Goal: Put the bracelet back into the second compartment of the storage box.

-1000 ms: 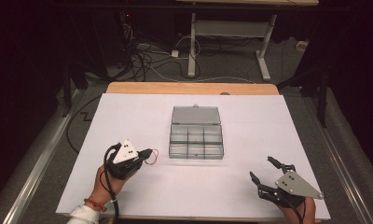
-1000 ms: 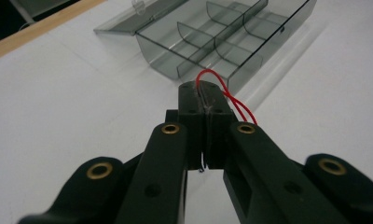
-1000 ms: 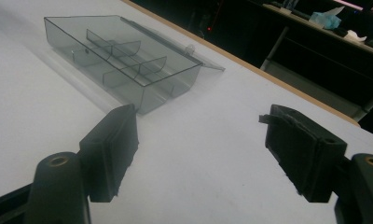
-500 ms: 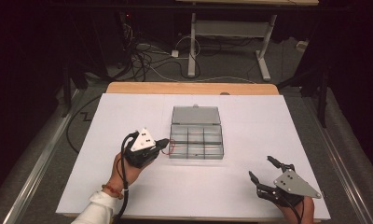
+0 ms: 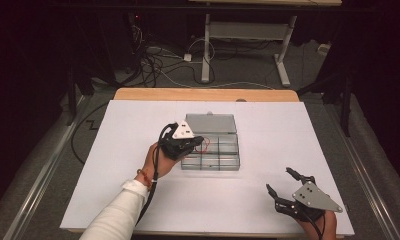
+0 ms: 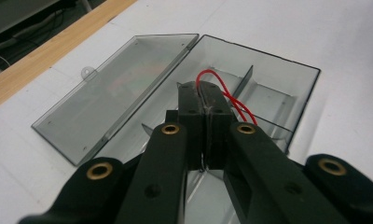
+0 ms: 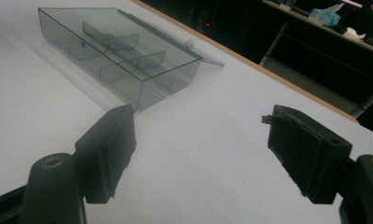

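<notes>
Left gripper clamped on thin red wire loop over clear grey compartment box, lid open; right gripper gaping, idle, holding nothing

the high view looks forward and down from above the near edge of the white table, taking in its whole top. the left gripper view sits close over the open clear box, facing down into it. the right gripper view looks low across the table from the near right corner at the same box.
</notes>
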A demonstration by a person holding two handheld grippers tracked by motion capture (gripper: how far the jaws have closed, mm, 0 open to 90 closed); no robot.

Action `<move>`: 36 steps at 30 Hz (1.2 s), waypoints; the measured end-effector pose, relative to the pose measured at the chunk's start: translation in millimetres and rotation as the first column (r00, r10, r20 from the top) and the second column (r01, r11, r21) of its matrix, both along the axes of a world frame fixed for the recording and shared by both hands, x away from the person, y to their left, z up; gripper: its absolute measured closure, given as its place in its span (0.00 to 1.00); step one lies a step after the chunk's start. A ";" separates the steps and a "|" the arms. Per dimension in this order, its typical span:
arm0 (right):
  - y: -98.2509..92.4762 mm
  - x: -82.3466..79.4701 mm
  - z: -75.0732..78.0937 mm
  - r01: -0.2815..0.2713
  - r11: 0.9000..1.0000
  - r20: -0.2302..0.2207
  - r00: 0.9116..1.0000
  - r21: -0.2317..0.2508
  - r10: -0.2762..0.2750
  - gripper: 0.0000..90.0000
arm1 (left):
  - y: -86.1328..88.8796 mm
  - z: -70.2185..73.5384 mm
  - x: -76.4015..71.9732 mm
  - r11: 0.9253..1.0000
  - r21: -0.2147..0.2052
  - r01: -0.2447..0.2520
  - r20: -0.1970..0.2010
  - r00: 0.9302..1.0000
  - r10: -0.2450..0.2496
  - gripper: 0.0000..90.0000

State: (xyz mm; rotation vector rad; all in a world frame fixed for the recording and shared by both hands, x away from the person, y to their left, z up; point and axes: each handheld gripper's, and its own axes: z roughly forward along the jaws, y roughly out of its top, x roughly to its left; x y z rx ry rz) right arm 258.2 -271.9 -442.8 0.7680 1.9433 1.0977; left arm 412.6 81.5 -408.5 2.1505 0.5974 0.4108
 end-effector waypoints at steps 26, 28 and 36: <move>-3.3 -2.2 -0.8 -0.015 1.000 -0.008 1.000 0.014 0.015 0.26 | -41.2 -9.4 41.7 0.996 0.084 -0.034 -0.078 0.996 0.041 0.96; -3.1 -2.3 -0.8 -0.016 1.000 -0.007 1.000 0.012 0.016 0.26 | -42.6 -10.7 42.4 0.995 0.092 -0.035 -0.079 0.996 0.042 0.96; -3.1 -2.5 -0.9 -0.017 1.000 -0.007 1.000 0.009 0.017 0.26 | -44.7 -16.4 45.4 0.993 0.109 -0.043 -0.093 0.994 0.054 0.95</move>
